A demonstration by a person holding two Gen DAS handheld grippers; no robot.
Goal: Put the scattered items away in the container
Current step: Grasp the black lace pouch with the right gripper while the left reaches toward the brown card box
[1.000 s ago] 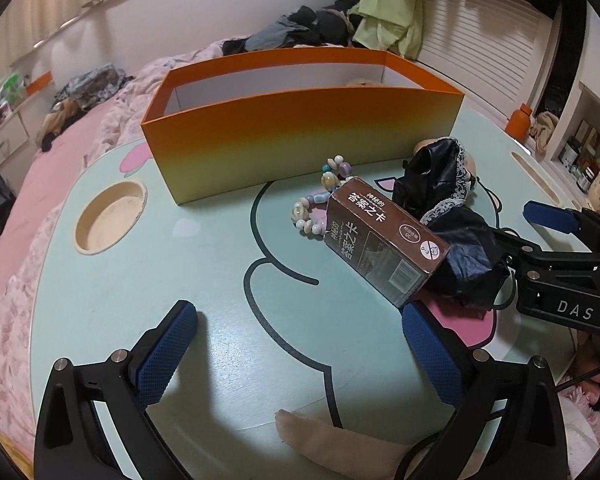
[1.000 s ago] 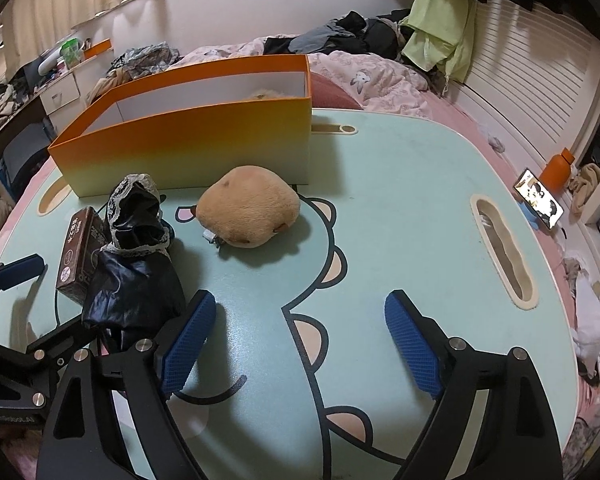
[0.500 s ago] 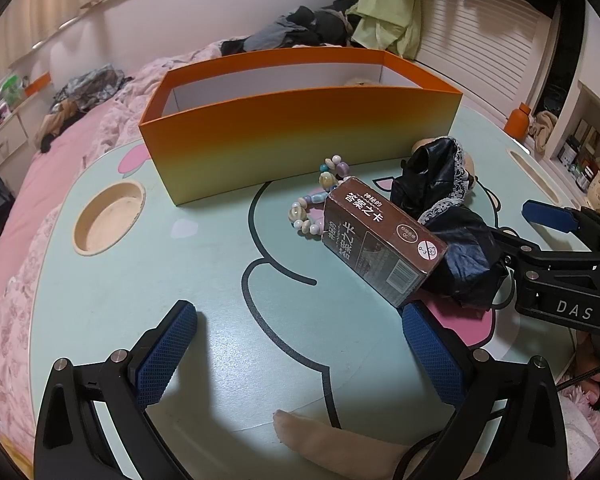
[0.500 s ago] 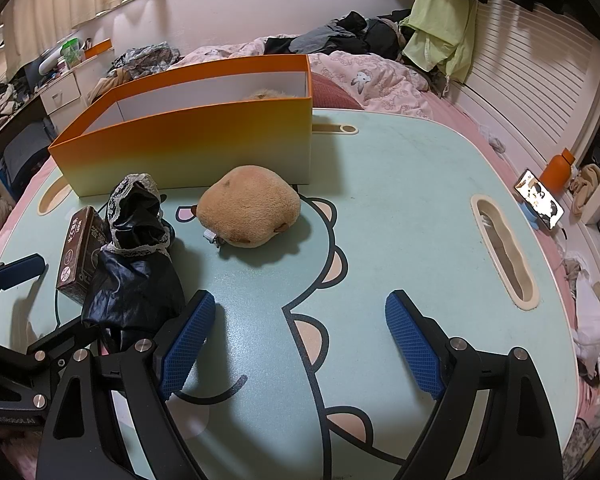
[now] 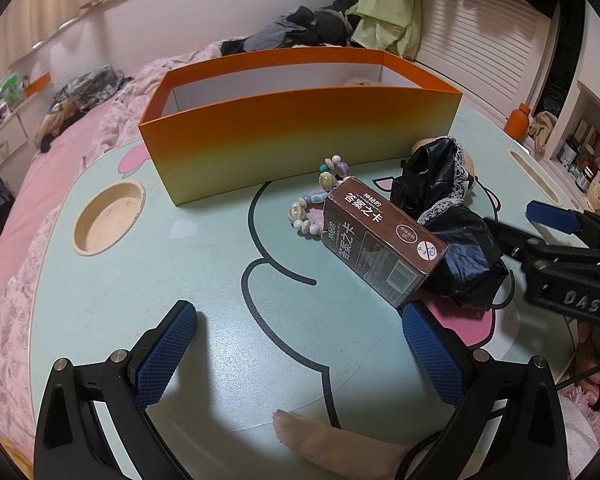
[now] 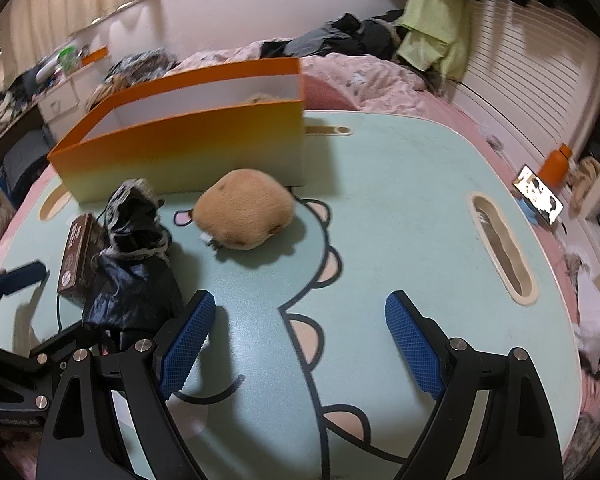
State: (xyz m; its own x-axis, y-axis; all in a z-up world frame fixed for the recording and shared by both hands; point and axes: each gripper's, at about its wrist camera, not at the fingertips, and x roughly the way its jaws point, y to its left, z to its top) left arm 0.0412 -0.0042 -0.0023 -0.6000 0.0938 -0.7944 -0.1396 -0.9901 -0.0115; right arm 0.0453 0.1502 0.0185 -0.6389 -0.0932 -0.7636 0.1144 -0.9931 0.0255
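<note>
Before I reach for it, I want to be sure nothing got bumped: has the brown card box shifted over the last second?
No. The brown card box lies where it did, still overlapping the bead bracelet before the orange container.

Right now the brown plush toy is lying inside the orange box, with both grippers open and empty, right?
Not quite. The brown plush toy lies on the table in front of the orange box, as the right wrist view shows. Both the left gripper and right gripper are open and empty.
</note>
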